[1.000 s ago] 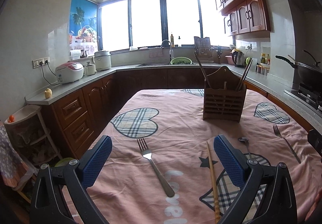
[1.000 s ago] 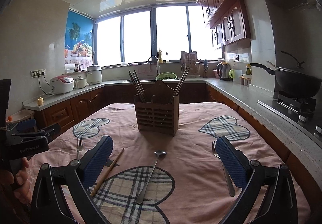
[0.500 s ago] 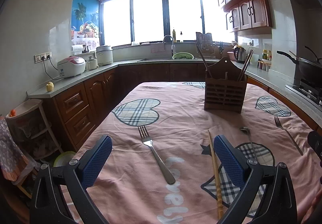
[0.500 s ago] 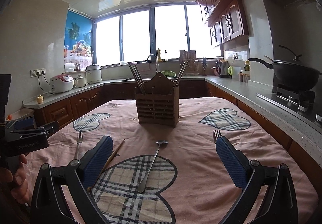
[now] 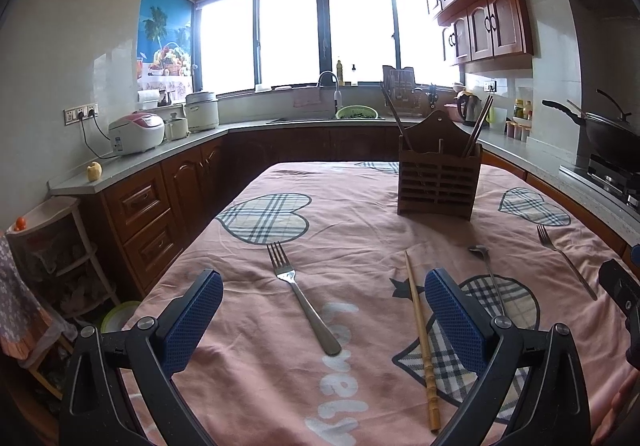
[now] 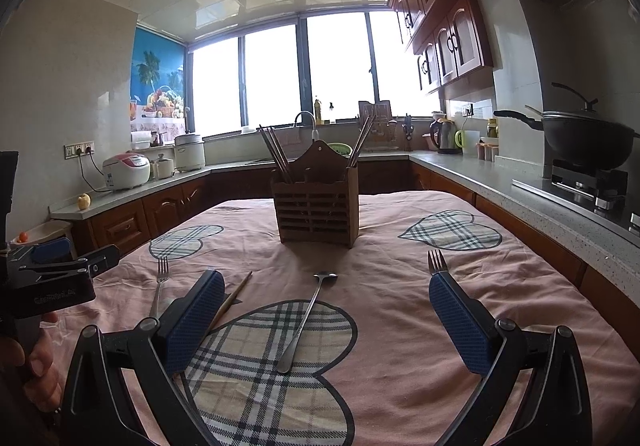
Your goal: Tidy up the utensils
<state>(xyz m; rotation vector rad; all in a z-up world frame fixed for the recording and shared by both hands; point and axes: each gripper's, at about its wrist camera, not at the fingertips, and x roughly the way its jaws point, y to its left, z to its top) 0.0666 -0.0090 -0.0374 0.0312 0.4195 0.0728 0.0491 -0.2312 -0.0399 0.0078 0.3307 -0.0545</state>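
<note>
Both claws stand spread wide and carry nothing: my left gripper (image 5: 323, 302) hangs above the pink tablecloth (image 5: 360, 221) with a fork (image 5: 303, 295) lying between its blue pads (image 5: 456, 320), touching neither, and my right gripper (image 6: 326, 304) hovers the same way over a spoon (image 6: 308, 318). I judge each tool is framed between its fingers on purpose, so that a straight descent and a squeeze would catch the handle. A single bamboo chopstick (image 5: 420, 334) lies just beside the left gripper's right pad, and a second fork (image 6: 436, 261) shows its tines right above the right gripper's right pad, its handle hidden behind it. All four loose utensils lie flat on the cloth, handles toward me, well apart from the wooden slatted holder (image 6: 316, 203) at the far middle of the table. That holder already has chopsticks leaning out of both end compartments, which tells me it is where everything belongs. As I read it, sorting has barely begun, and the thin flat handles will need a low, careful pinch against soft fabric.
</note>
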